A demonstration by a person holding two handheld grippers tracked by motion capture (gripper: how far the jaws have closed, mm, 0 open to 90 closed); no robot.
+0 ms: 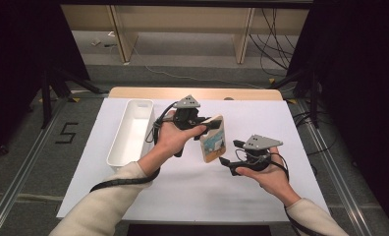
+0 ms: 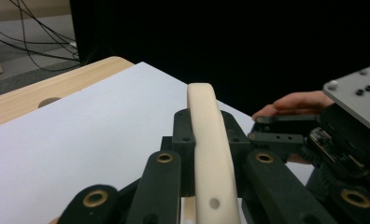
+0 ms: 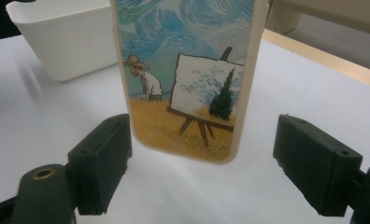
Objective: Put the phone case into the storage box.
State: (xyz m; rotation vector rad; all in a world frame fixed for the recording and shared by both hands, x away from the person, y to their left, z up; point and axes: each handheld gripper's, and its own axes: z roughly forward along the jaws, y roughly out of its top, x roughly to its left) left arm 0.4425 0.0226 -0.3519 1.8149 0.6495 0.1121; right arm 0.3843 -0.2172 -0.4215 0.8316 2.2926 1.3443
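Painted phone case (image 3: 185, 79) hanging upright between spread black jaws of right gripper (image 3: 220, 161), pads clear of it, white bin (image 3: 66, 42) behind, white table cover (image 3: 286, 93).

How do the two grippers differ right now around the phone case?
The left gripper is shut on the phone case, clamping its thin edge; the right gripper is open, its jaws standing apart on either side of the case's lower end without pressing it. The left gripper sits farther up the table near the white bin; the right sits nearer the person. Both are black and carry a grey plate.
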